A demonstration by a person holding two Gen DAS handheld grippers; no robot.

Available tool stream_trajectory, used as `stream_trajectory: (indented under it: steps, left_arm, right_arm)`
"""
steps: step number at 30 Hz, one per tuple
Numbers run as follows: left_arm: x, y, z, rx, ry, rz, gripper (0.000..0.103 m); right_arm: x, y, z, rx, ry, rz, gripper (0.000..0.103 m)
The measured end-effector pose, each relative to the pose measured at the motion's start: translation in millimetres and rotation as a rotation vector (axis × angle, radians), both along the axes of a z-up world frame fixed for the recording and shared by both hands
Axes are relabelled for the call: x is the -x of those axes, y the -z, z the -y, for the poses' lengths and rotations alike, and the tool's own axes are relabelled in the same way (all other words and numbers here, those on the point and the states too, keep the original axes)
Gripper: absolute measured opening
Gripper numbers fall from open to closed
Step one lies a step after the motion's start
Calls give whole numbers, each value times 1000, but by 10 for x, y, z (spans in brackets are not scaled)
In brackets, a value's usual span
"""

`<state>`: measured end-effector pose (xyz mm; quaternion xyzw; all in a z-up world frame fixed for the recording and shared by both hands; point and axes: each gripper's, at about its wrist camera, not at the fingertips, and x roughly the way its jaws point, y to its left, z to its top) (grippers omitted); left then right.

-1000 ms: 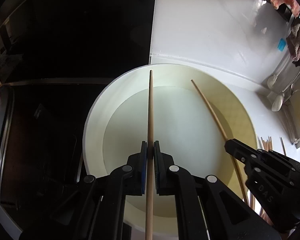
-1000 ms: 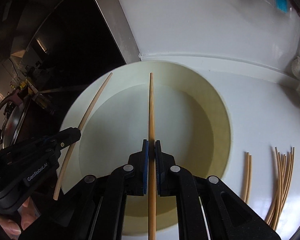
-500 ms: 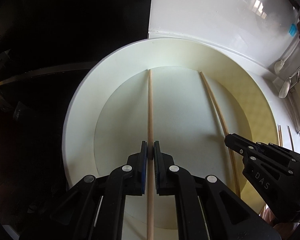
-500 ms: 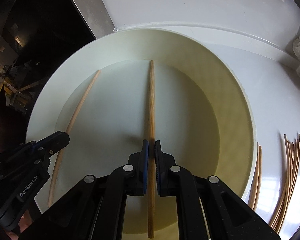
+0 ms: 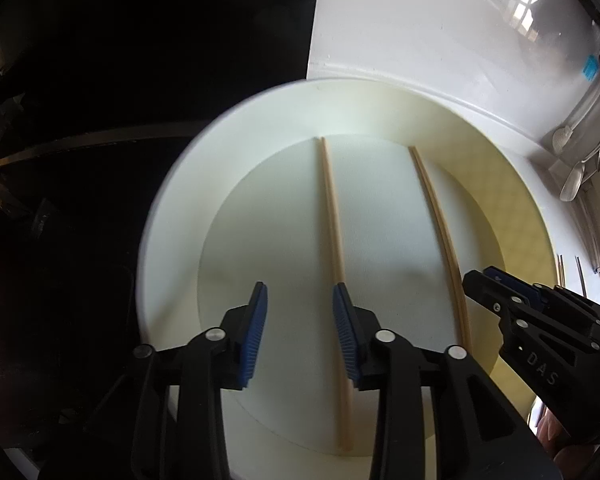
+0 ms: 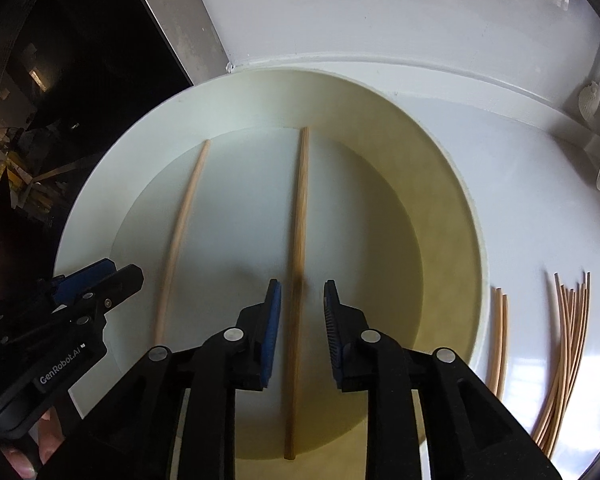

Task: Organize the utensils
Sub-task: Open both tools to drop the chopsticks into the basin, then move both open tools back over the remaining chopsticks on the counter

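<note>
A round cream bowl (image 5: 172, 216) (image 6: 452, 208) holds two wooden chopsticks lying side by side on its floor. In the left wrist view the left chopstick (image 5: 332, 216) lies against the right pad of my open left gripper (image 5: 300, 300); the right chopstick (image 5: 440, 224) lies near my right gripper (image 5: 496, 280). In the right wrist view my right gripper (image 6: 302, 292) is open just above the right chopstick (image 6: 300, 216), which lies between its pads. The left chopstick (image 6: 184, 232) and my left gripper (image 6: 112, 276) show at its left.
The bowl sits on a white counter (image 6: 532, 184) against a white wall, with a dark drop-off at its left edge (image 5: 100, 120). Several loose chopsticks (image 6: 564, 352) lie on the counter right of the bowl. Spoons (image 5: 572, 180) rest at the far right.
Both grippers have opened and let go of their chopsticks, which now lie on the bowl's floor. Both grippers sit lower over the bowl than a second ago.
</note>
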<state>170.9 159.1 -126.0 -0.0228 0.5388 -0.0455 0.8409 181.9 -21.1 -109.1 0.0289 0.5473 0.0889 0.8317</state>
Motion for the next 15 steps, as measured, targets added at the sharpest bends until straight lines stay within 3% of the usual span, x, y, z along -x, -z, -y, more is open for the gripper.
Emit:
stream_trajectory:
  steps: [3,5,7,10,15]
  left_arm:
    - [45,-110,-50,-7,-7,30,48]
    - [100,-212,-86,-8,-11,60,65]
    - [173,-320,-94,-16,-8,99,75]
    - [274,-432,-62,-48,9,124,78]
    - [454,-549,-1,-38,21,130,85]
  right_arm:
    - [115,-145,49,-8,-3,42,34]
    - [241,-255,103,-16,-8,63,43]
    - [342,-340,159,-18,-1,88,45]
    - [503,-435,280,-31,26,110,52]
    - [758,-544,512,-50,88,102,55]
